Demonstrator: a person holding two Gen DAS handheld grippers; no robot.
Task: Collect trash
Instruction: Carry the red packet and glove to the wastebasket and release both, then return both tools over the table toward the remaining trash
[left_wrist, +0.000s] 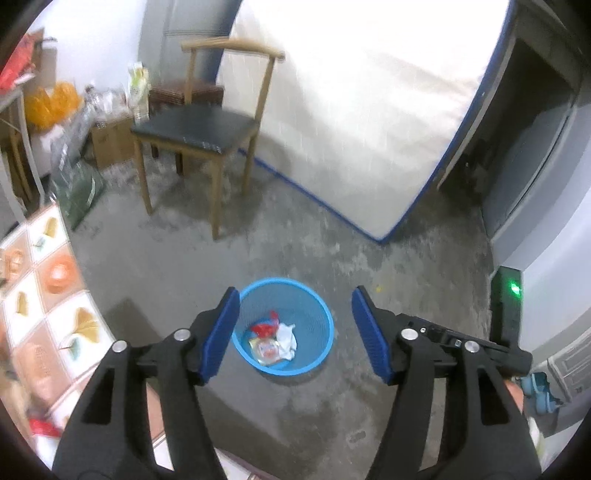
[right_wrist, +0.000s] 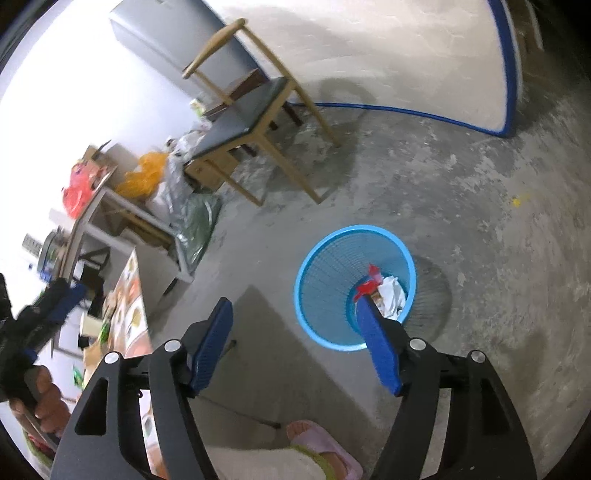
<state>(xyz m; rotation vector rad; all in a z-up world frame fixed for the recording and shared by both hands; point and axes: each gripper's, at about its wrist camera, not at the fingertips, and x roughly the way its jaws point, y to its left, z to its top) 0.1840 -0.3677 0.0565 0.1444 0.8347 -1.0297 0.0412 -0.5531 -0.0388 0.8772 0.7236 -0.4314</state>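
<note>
Looking down over the concrete floor (left_wrist: 369, 266), both my grippers held above it. My left gripper (left_wrist: 295, 332) has its blue fingers (left_wrist: 221, 332) spread wide, nothing between them. My right gripper (right_wrist: 299, 339) is the same: fingers (right_wrist: 212, 343) spread apart, empty.

The blue mesh trash basket (left_wrist: 321, 310) stands upright on the floor. In the left wrist view it sits between my two left fingers, at 12 o'clock from the gripper. In the right wrist view the basket (right_wrist: 314, 273) is at about 1 o'clock, with my right-side finger overlapping its near rim in the picture; touching or not, cannot tell.

Trash lies in the basket bottom: a red wrapper (left_wrist: 266, 326), a crumpled white tissue (left_wrist: 288, 338), and a pale printed packet (left_wrist: 266, 349) just beside them. In the right wrist view the red wrapper (right_wrist: 371, 282) and white tissue (right_wrist: 391, 295) show again; the packet is mostly hidden by my finger.

The desk with a patterned tile-print cover (left_wrist: 48, 295) is at 9 o'clock in the left view. A wooden chair (left_wrist: 207, 136) with a dark seat stands at 11 o'clock, well apart from the basket. A white mattress with blue edging (left_wrist: 351, 110) leans behind it at 12 o'clock. Orange bags (left_wrist: 48, 103) and clutter sit at 10 o'clock. My foot in a pink slipper (right_wrist: 317, 443) shows at 6 o'clock in the right view.
</note>
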